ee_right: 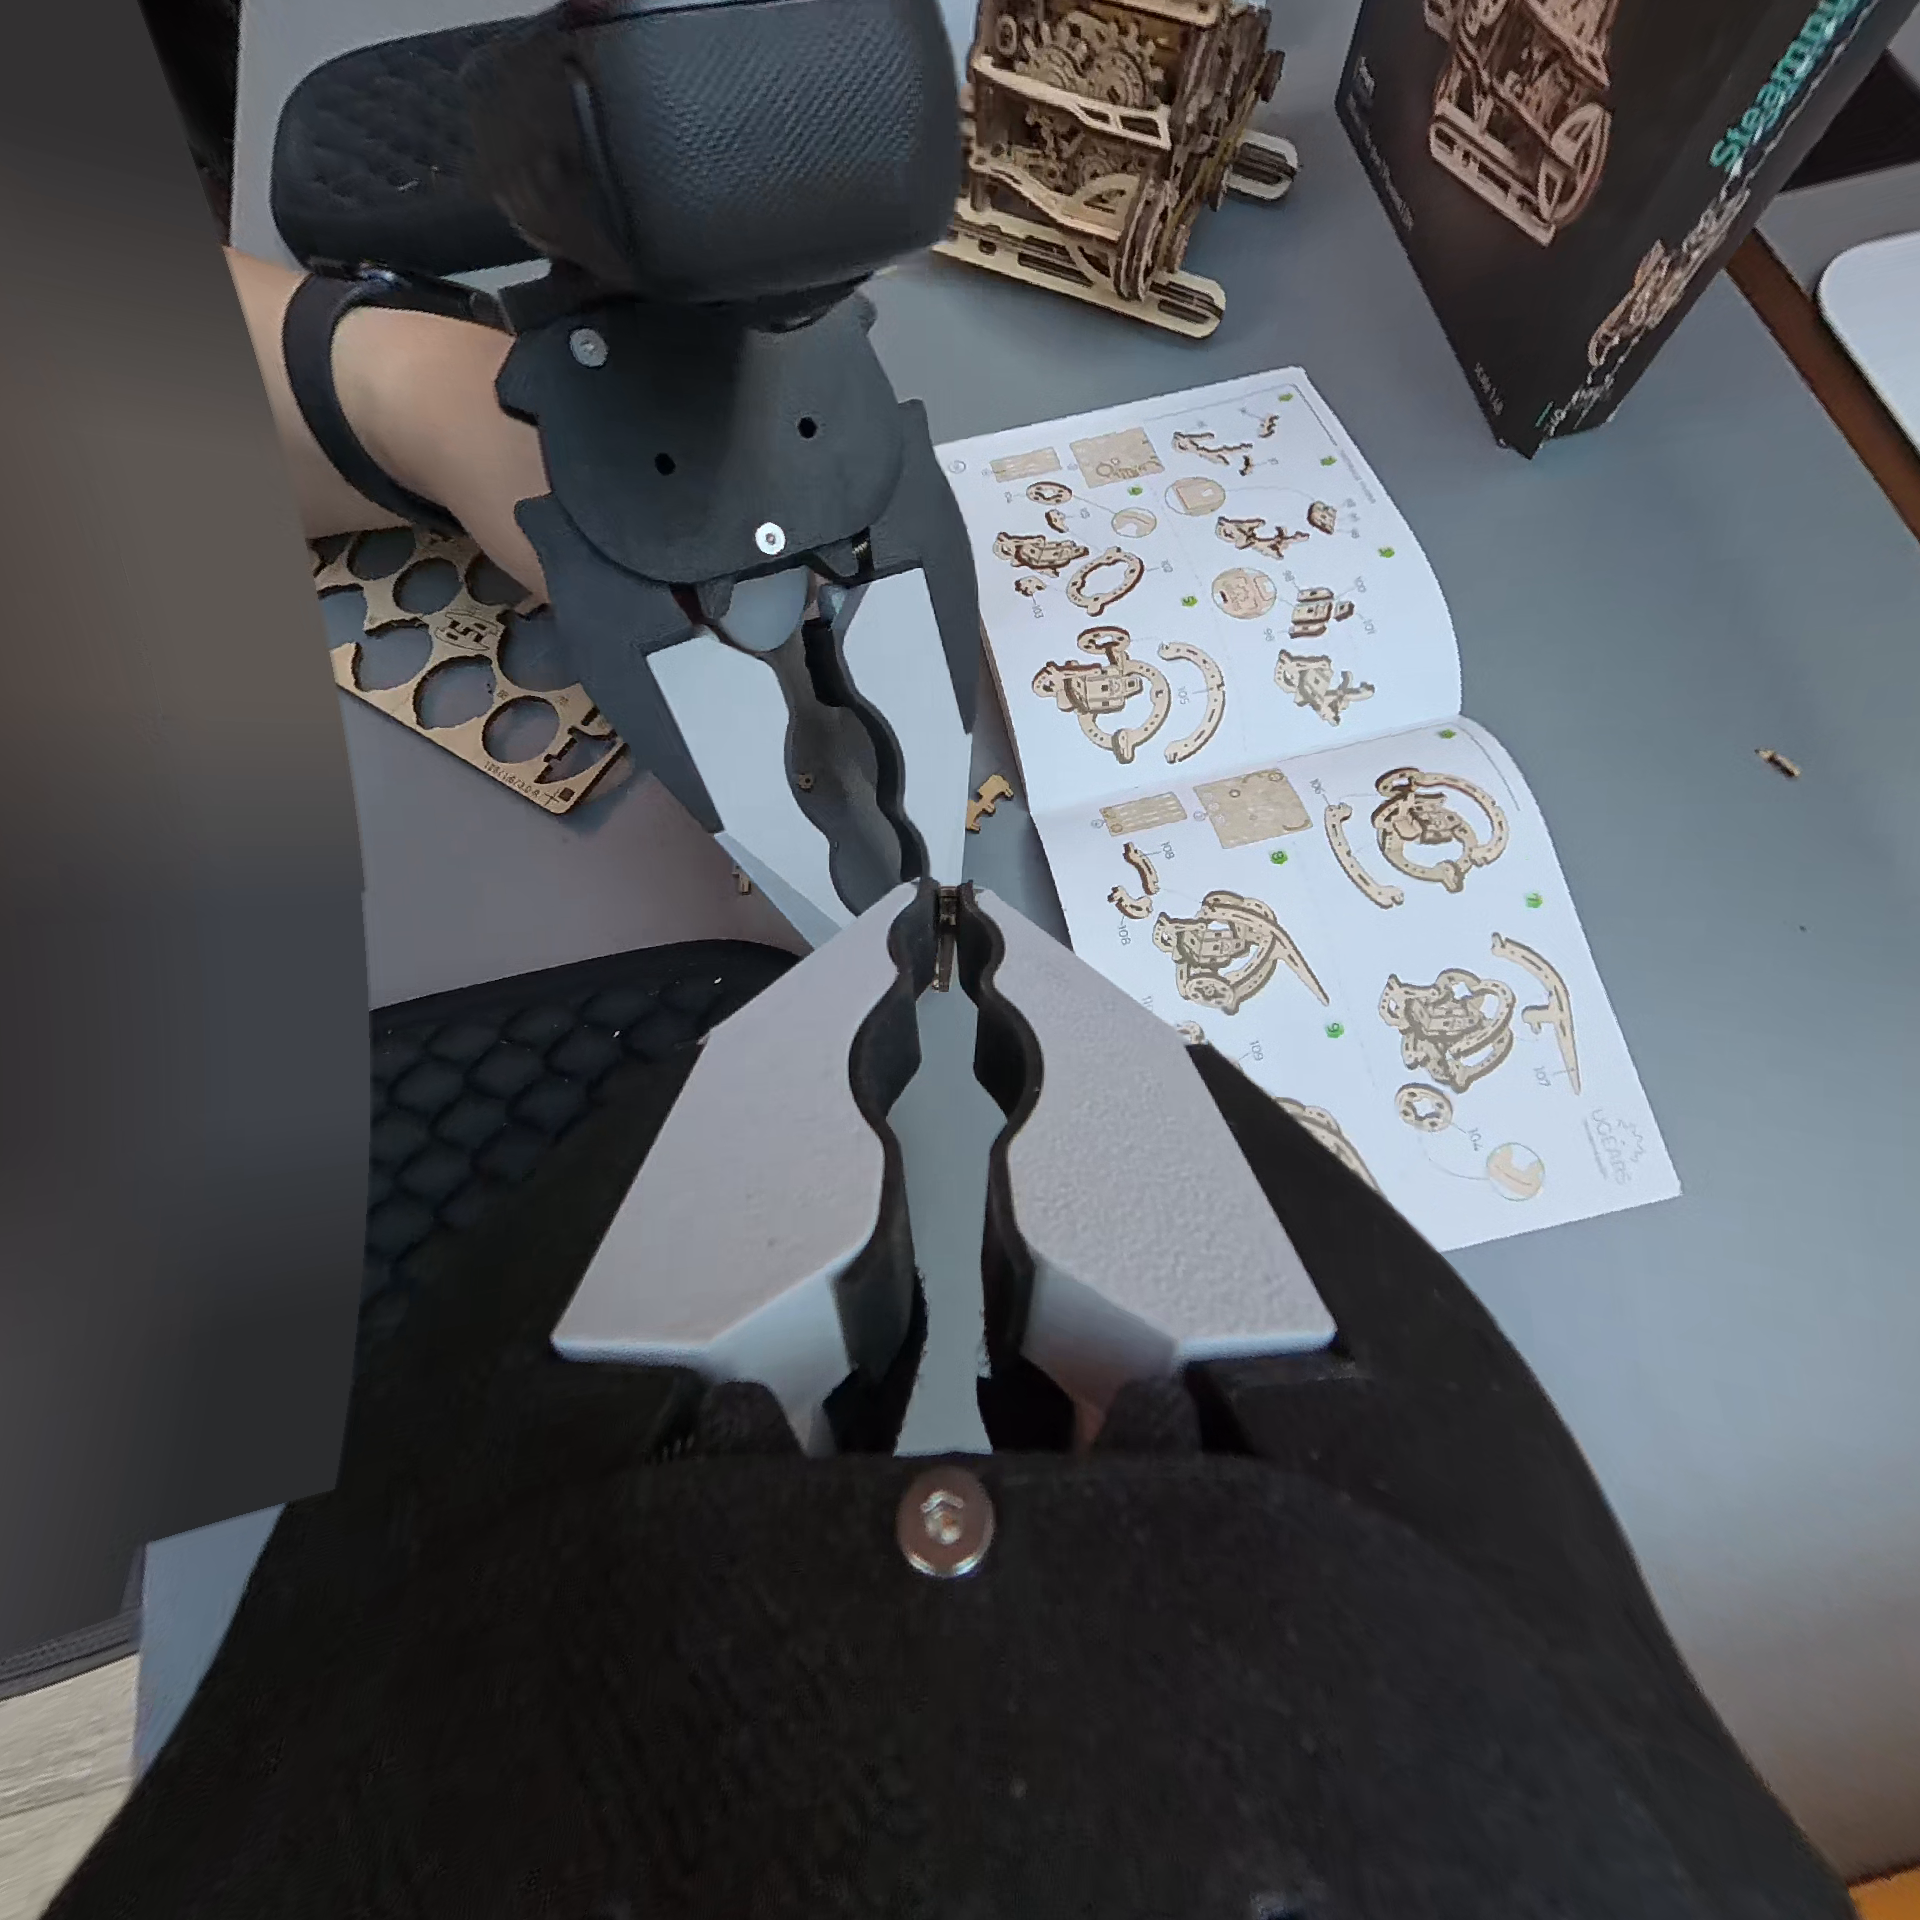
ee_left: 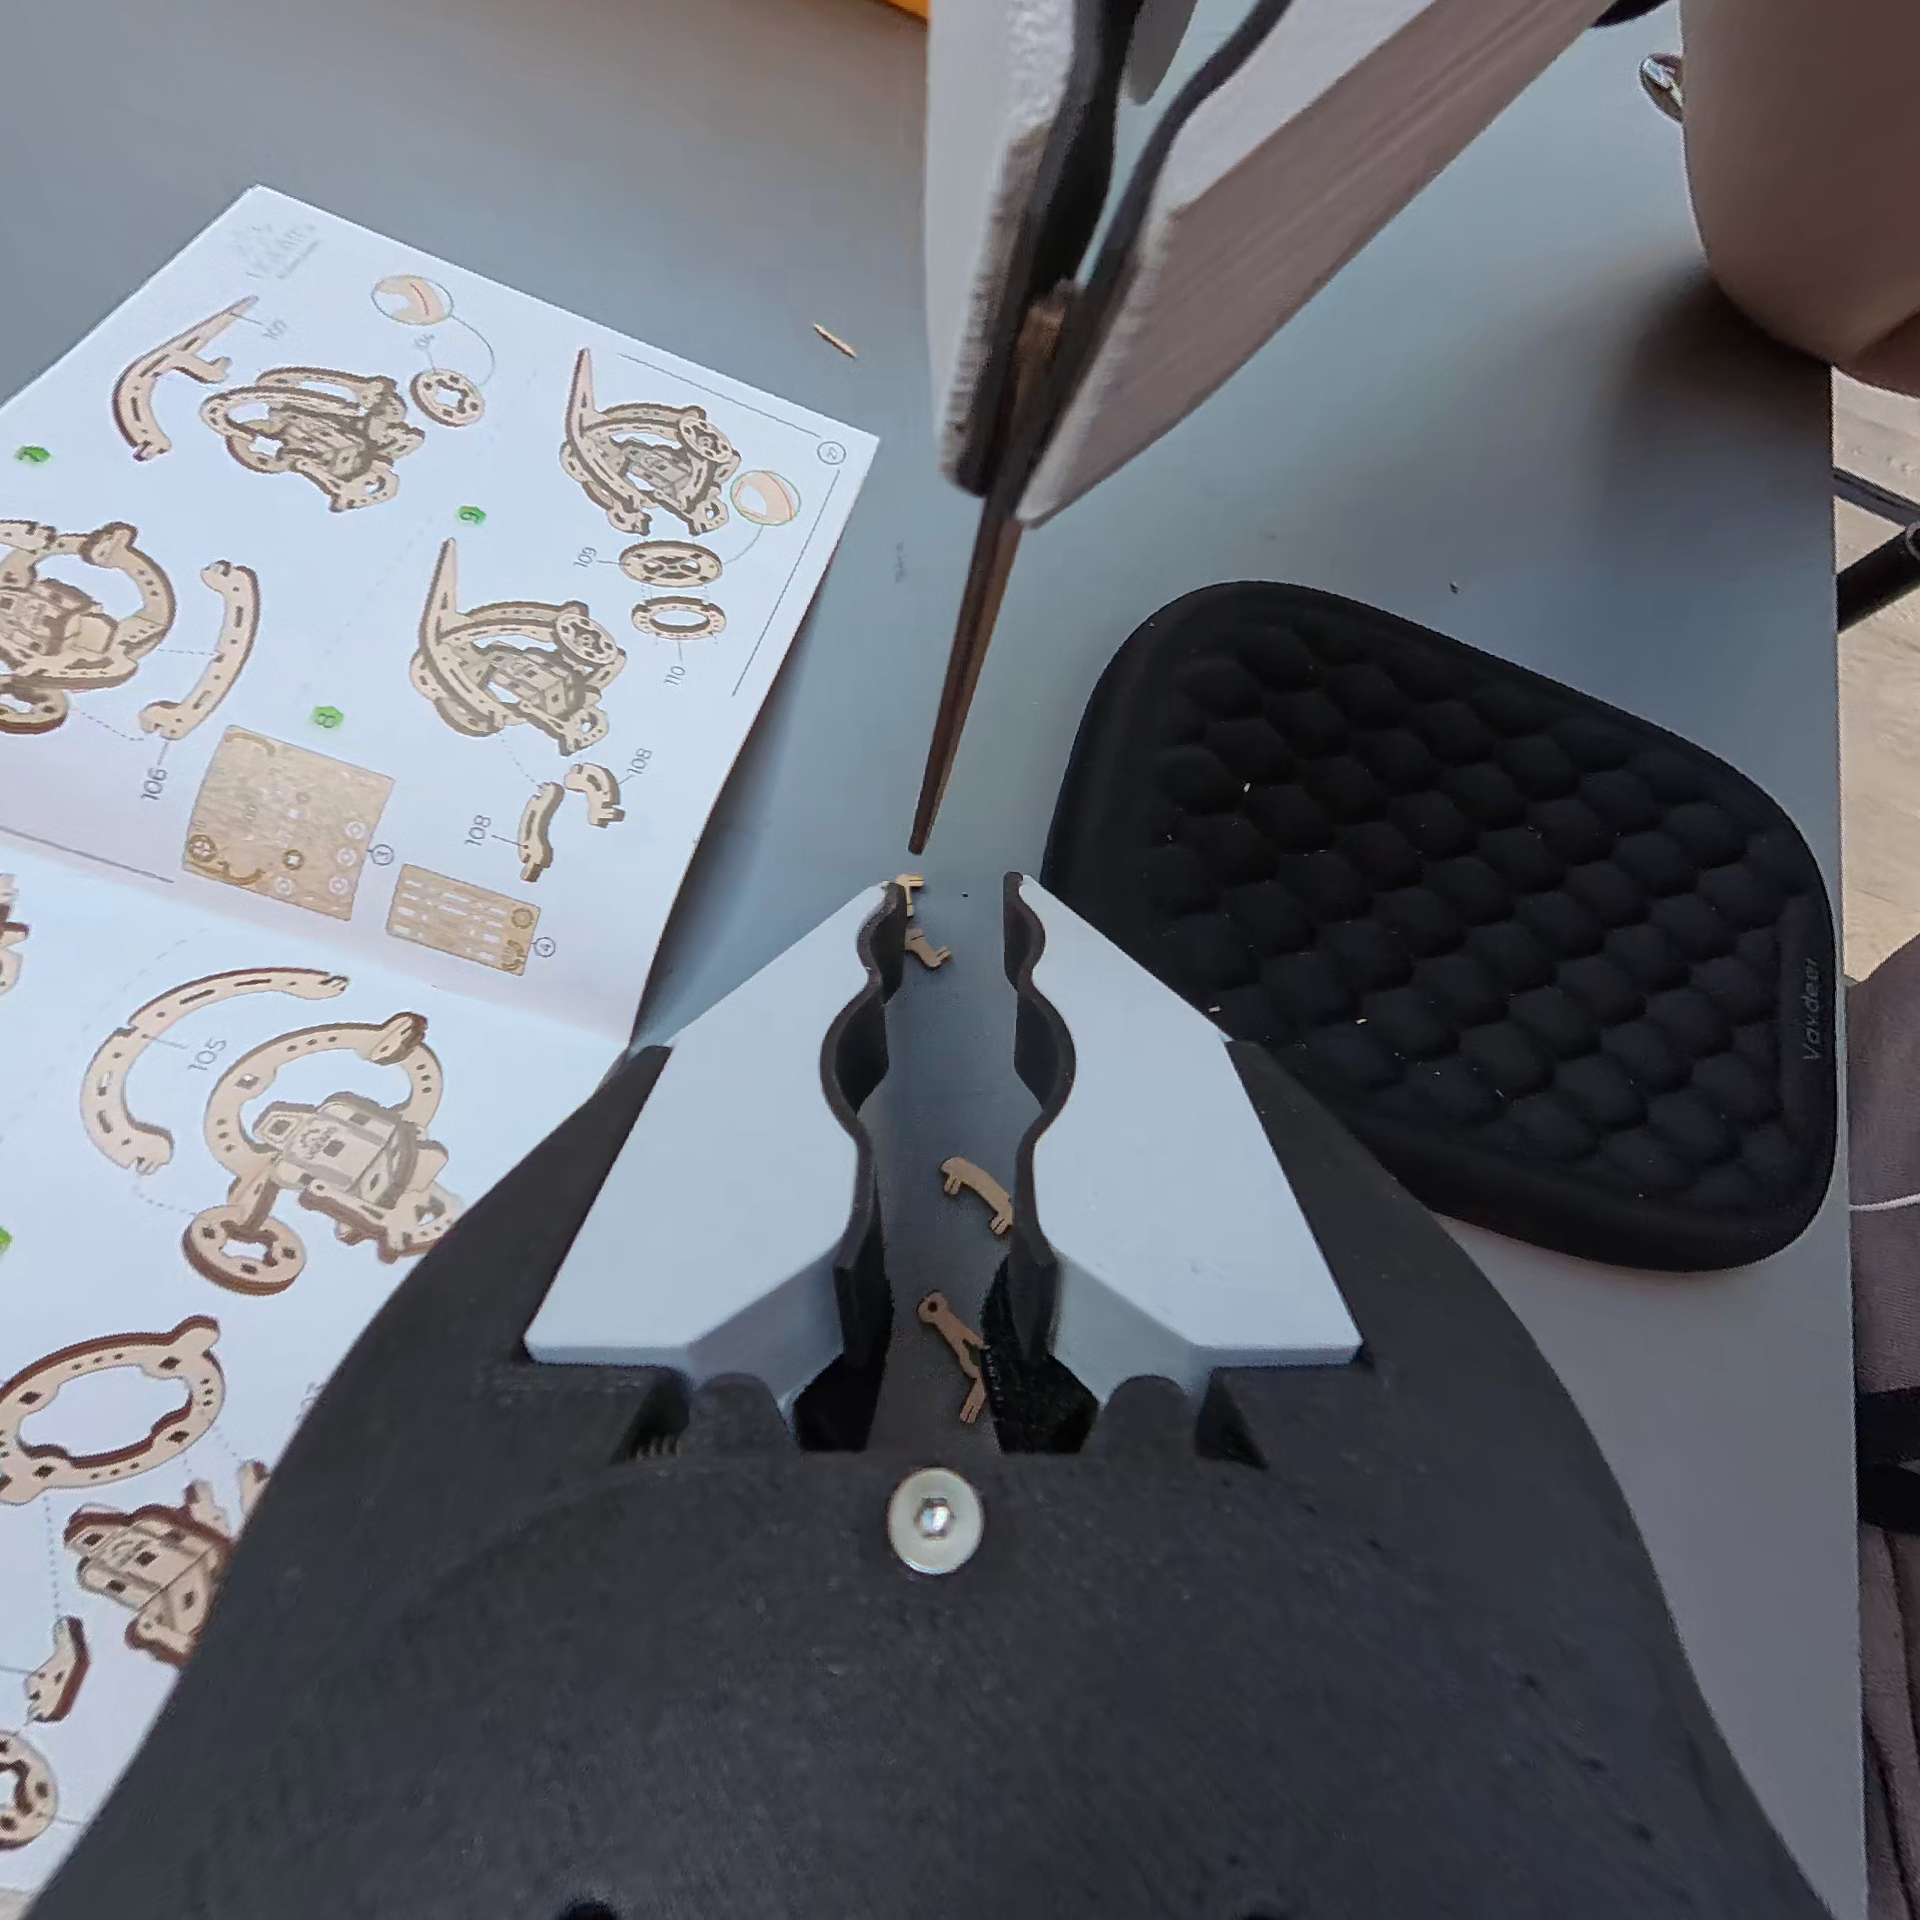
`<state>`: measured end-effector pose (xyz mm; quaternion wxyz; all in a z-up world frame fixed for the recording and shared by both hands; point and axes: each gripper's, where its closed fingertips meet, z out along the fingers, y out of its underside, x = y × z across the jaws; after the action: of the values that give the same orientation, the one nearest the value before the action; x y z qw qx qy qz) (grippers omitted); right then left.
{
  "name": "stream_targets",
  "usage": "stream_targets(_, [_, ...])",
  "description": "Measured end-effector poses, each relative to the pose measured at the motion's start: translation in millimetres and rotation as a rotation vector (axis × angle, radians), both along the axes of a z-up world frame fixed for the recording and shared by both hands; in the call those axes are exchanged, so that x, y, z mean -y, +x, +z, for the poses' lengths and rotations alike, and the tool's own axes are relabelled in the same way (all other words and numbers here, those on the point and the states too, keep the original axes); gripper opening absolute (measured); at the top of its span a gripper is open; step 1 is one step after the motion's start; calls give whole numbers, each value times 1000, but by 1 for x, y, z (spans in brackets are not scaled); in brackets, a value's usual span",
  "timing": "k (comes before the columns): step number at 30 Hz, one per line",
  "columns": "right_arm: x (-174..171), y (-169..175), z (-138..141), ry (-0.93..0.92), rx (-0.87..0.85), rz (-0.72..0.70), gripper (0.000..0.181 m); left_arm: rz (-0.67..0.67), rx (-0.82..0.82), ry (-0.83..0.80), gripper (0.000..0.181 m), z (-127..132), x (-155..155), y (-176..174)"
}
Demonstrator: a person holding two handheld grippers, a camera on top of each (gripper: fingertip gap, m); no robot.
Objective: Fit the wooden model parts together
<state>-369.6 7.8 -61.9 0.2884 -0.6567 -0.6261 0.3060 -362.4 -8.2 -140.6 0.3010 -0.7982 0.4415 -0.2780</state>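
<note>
The left gripper (ee_left: 954, 883) hangs low over the grey table (ee_left: 1455, 499) with its two fingers apart and nothing between them. Under the gap lie small wooden pieces (ee_left: 977, 1193). I can count four: one near the fingertips, one just behind it, one in the middle and one close to the gripper body, partly tucked behind the black pad of a finger.

The right gripper (ee_right: 943, 904) has its two fingers pressed on a thin, dark wooden part (ee_right: 944, 940). In the left wrist view this part (ee_left: 971, 665) shows edge-on as a long thin strip. It points down, and its tip is just above the piece at the left fingertips. Its shape is hard to make out.

Beside the grippers lies one black bumpy mat (ee_left: 1455, 914). One open instruction booklet (ee_right: 1299, 790) lies flat, and its near corner is hidden by the right gripper.

Farther off is one flat wooden sheet with round holes (ee_right: 468, 665), partly behind the left gripper and a person's arm (ee_right: 416, 436). At the back stand one built wooden model (ee_right: 1112, 145) and one dark box (ee_right: 1579, 208), both cut off at the top.
</note>
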Motion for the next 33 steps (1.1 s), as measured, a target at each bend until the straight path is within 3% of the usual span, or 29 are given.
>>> stream_targets(3, [-9, 1, 7, 76, -58, 38, 1, 14, -28, 31, 21, 3, -7, -13])
stream_targets(6, [-6, -3, 10, 18, -123, 126, 1, 6, -24, 71, 16, 17, -9, -26])
stream_targets(10, [-6, -4, 2, -8, -108, 211, 2, 24, 1, 1, 22, 21, -8, -34])
stream_targets(13, [-6, 0, -4, -40, -78, 232, 1, 27, 15, -15, 31, 16, -7, -24])
stream_targets(18, [-4, -2, -10, 2, -58, 230, 1, 20, -94, 80, 35, 2, -9, -15])
stream_targets(20, [-2, -2, -9, 0, -55, 237, 1, 20, -137, 85, 45, -7, -10, -14])
stream_targets(24, [6, 0, -8, -29, -50, 259, 1, 39, -184, 139, 40, -9, -16, -17])
stream_targets(33, [3, 0, 0, -83, -106, 256, 1, 31, -142, 67, 38, -3, -10, -31])
